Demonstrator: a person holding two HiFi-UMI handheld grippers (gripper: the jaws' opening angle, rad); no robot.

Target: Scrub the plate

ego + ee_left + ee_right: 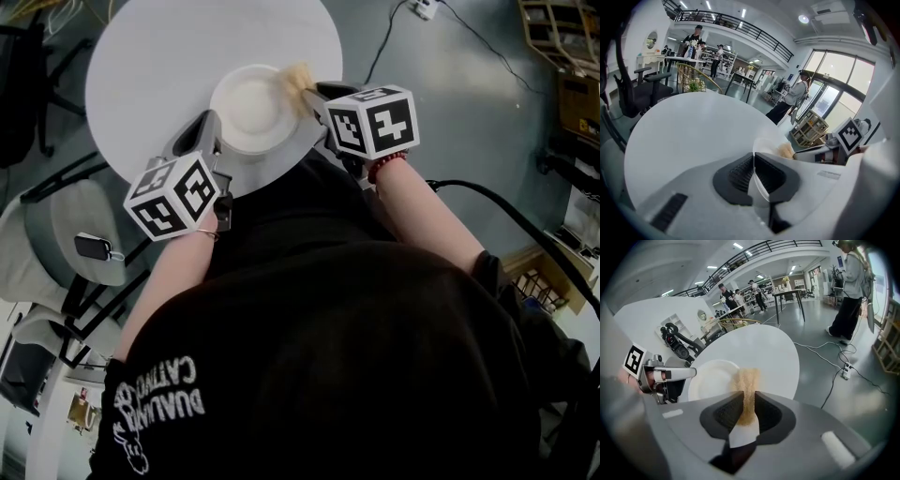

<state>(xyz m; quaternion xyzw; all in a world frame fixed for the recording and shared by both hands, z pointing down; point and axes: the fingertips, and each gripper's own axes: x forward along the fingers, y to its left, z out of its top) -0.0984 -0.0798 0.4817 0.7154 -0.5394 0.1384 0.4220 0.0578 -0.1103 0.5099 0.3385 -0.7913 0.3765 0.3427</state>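
At upper centre of the head view, the left gripper's [210, 131] jaws pinch the white plate's [251, 108] lower-left rim on the tabletop [150, 56]. The right gripper's [314, 94] jaws clamp a tan sponge [298, 77] at its upper-right rim. Scrubbing seems begun, not finished.

Bright, even indoor light; both gripper views curve and darken toward their edges.

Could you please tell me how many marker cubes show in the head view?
2. One cube sits on the left tool, which grips the plate; the other sits on the right tool, which holds a sponge. None seems hidden.
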